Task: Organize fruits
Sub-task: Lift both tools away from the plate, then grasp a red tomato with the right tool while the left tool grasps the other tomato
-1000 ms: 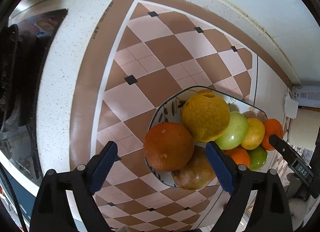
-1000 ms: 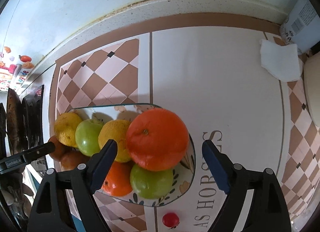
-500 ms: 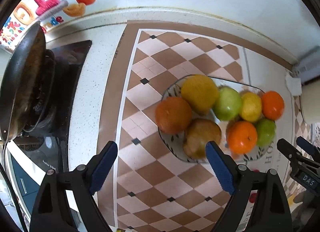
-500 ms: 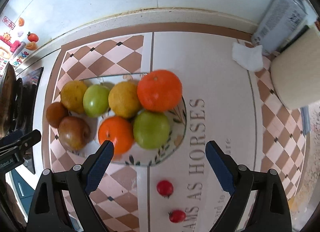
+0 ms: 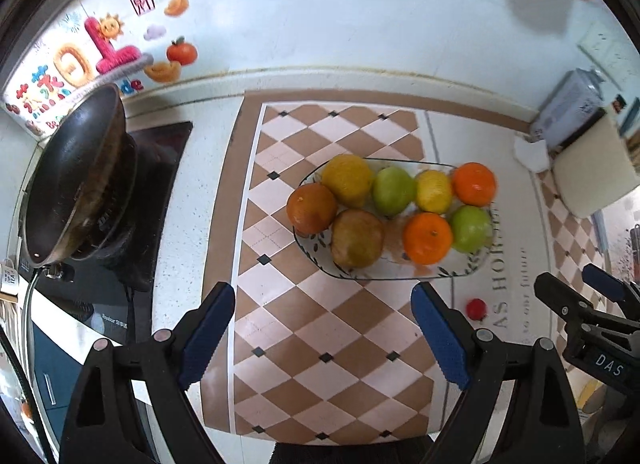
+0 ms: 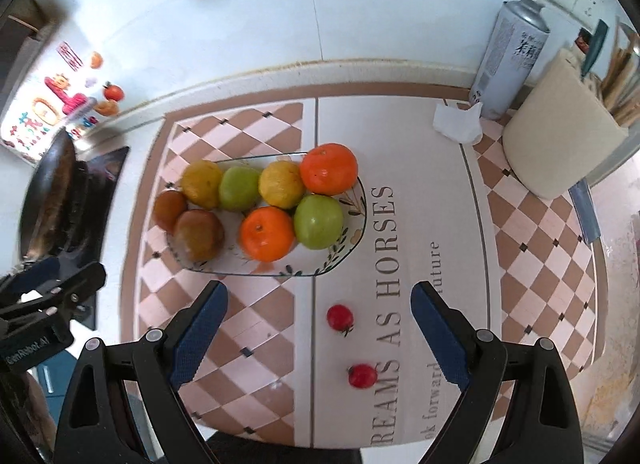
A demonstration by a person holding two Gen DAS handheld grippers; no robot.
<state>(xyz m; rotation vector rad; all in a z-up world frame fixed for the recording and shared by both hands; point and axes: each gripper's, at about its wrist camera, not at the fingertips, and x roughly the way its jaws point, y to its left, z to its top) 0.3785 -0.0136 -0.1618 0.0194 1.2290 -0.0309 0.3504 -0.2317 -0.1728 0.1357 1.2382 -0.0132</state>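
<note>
A patterned oval plate [image 5: 394, 270] [image 6: 352, 240] on the counter mat holds several fruits: oranges [image 5: 427, 238] [image 6: 329, 168], green apples [image 5: 470, 228] [image 6: 319, 221], yellow citrus [image 5: 347, 179] [image 6: 281, 184] and brownish fruits [image 5: 357, 238] [image 6: 198, 234]. Two small red cherry tomatoes [image 6: 340, 317] [image 6: 362, 375] lie on the mat in front of the plate; one shows in the left wrist view [image 5: 476, 308]. My left gripper [image 5: 322, 334] is open and empty, held above the mat short of the plate. My right gripper [image 6: 318, 334] is open and empty above the tomatoes.
A black wok [image 5: 76, 175] sits on the stove at the left. A spray can [image 6: 510, 55], a crumpled tissue [image 6: 458, 123] and a cream container [image 6: 560, 143] stand at the back right. The tiled wall runs behind the counter.
Both grippers have pulled back and up from the plate, still open. The plate now looks smaller, and the tomatoes, stove and back wall have come into view.
</note>
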